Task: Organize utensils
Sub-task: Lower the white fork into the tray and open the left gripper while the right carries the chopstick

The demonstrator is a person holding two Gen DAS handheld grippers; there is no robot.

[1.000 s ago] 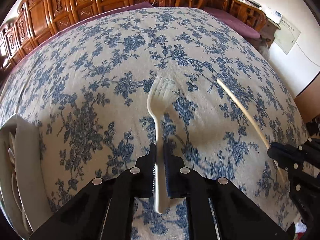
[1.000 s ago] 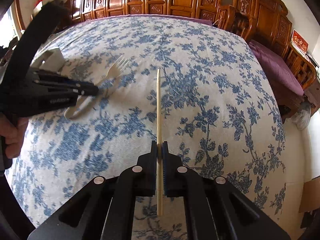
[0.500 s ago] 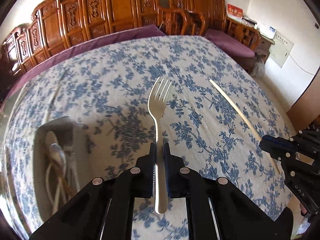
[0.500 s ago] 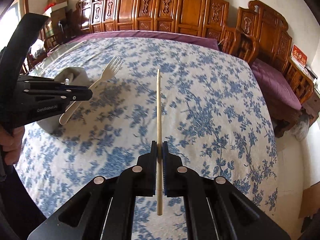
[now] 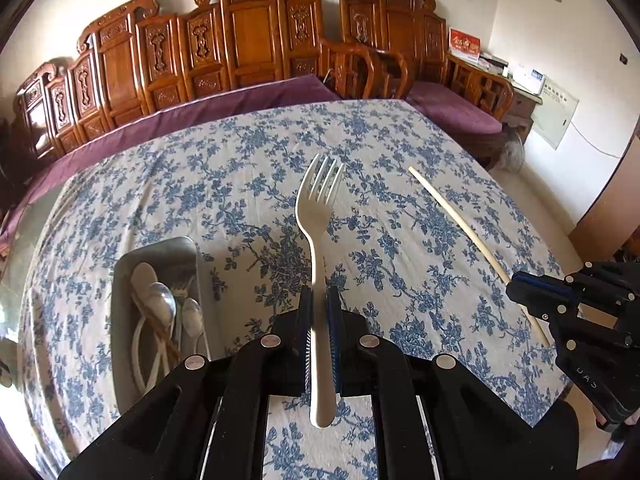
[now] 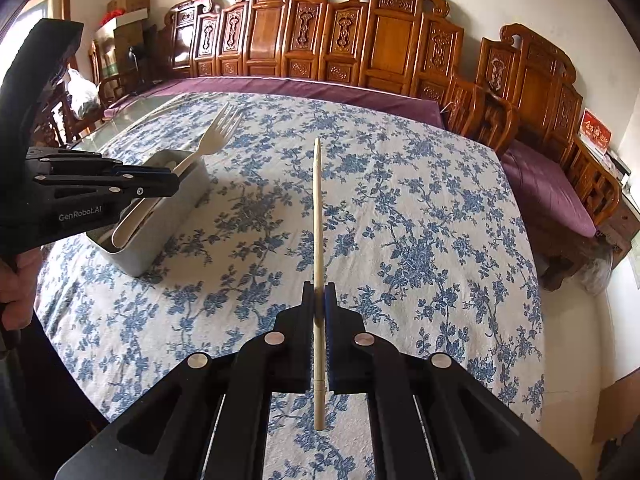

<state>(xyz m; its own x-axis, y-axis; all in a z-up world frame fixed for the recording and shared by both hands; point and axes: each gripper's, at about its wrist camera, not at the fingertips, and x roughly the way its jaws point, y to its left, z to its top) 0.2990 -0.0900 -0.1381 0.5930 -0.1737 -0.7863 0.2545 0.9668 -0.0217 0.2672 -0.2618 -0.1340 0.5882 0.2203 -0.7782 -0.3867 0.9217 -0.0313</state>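
The big worktop (image 5: pixel 400 208) wears a white cloth with blue flowers. A second ago both grippers were low over this cloth; now they have come up, and more of the room shows behind, like the carved wooden bench (image 6: pixel 360 48) along the wall.

A grey metal tray (image 5: pixel 120 280) sits on the left side of the cloth. Spoons (image 5: pixel 162 308) and other utensils lie inside it.

The left gripper (image 5: pixel 320 320) has its fingers clamped on the handle of a white fork (image 5: pixel 318 208), with the prongs pointing away. The right gripper (image 6: pixel 319 312) has its fingers clamped on one wooden chopstick (image 6: pixel 318 208). Both things are lifted off the cloth now, so I think they are ready to be carried to the tray.
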